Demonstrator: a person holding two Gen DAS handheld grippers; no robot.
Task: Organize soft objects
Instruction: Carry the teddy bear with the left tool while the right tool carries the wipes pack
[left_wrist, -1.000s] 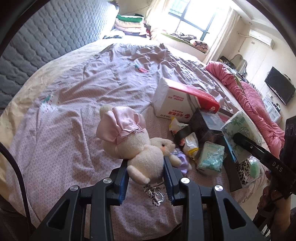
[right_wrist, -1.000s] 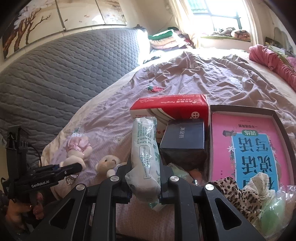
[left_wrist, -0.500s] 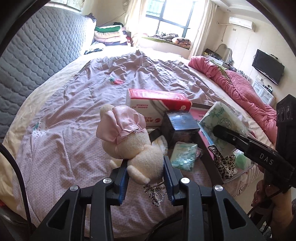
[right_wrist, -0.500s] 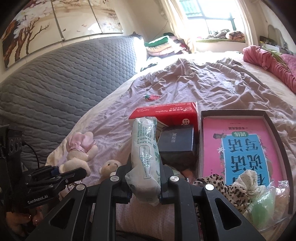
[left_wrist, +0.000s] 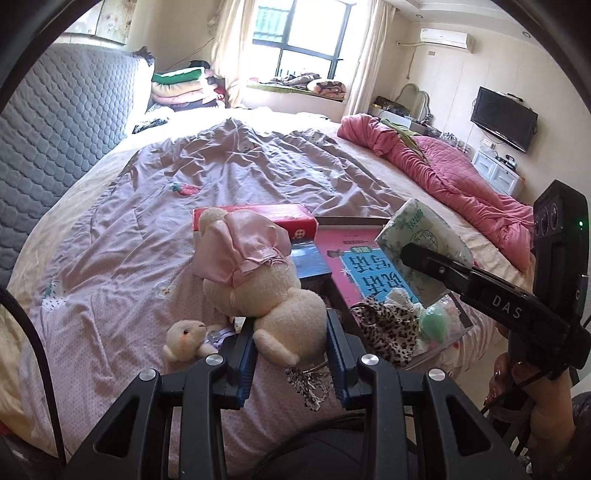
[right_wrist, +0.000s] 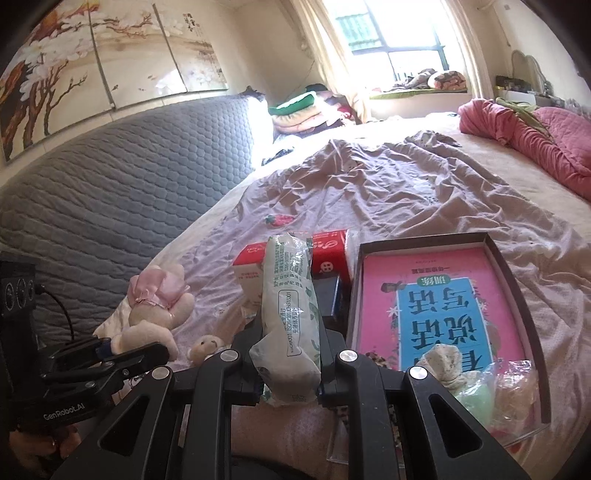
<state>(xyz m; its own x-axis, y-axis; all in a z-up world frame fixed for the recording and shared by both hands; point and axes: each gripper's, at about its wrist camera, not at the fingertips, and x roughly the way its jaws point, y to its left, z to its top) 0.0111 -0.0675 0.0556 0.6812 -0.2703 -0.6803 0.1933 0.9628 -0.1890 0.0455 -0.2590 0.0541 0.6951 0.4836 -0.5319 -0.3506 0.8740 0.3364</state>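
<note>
Above the bedspread (left_wrist: 122, 236), left gripper (left_wrist: 290, 343) is clamping the plush rabbit (left_wrist: 255, 280); right gripper (right_wrist: 288, 363) is clamping the tissue pack (right_wrist: 290, 306); carry both steadily toward the tray (right_wrist: 517, 291) at 2 o'clock.

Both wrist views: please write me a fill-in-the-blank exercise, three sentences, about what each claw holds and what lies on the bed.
1. The left claw grips a plush toy dressed in ____.
2. The right claw is shut on a soft pack of ____.
3. The small plush head lies on the ____.

Missing words: pink; tissues; bedsheet
</note>
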